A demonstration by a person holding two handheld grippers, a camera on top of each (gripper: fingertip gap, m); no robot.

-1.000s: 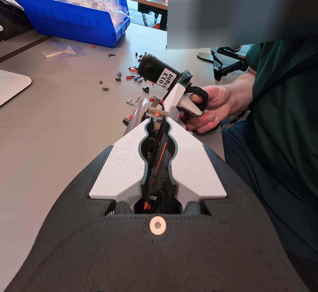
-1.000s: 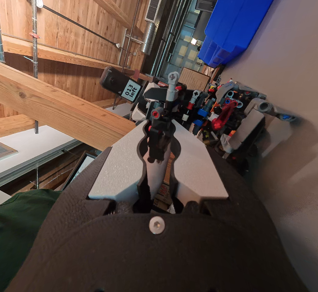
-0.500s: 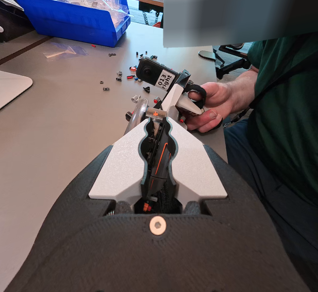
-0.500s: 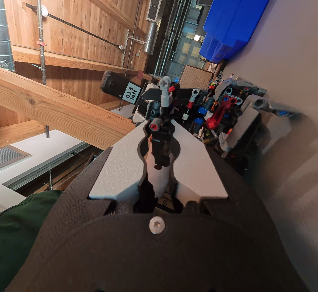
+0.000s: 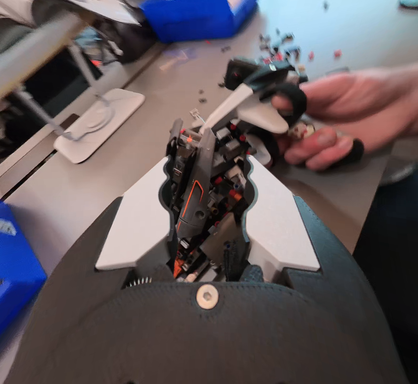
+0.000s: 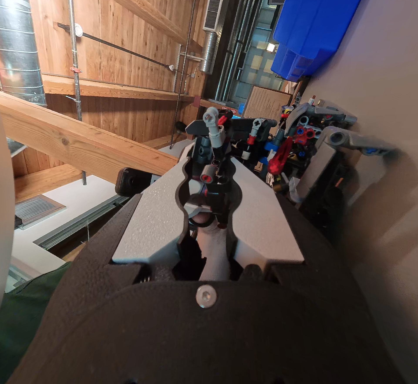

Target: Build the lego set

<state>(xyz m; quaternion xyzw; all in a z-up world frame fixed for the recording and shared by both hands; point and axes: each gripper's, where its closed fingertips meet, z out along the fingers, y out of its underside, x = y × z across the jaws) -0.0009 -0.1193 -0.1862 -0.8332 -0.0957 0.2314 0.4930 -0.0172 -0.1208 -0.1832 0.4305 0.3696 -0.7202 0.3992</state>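
A dark grey lego model [image 5: 194, 194] with an orange stripe sits between the fingers of my left gripper [image 5: 208, 160]. The jaws stand fairly wide and press on its sides. My right gripper [image 5: 204, 127], held by a hand [image 5: 352, 101], reaches the model's far end. In the right wrist view my right gripper [image 6: 210, 162] is shut on a small black sub-assembly [image 6: 214, 183] with a grey connector and a red pin. The model [image 6: 300, 142] lies against the grey table [image 6: 384, 79], just right of the fingertips.
A blue bin [image 5: 192, 15] stands at the back of the table. A white monitor foot [image 5: 99, 122] is on the left and a blue box [image 5: 15, 248] at the near left edge. Several loose small parts [image 5: 282, 45] lie behind the hand. Only a small space, under 4 cm, lies between the two pairs of fingers.
The left view has swung left and is blurred. My left jaws stand wider apart around the model. The right gripper's sub-assembly has moved closer to the model.
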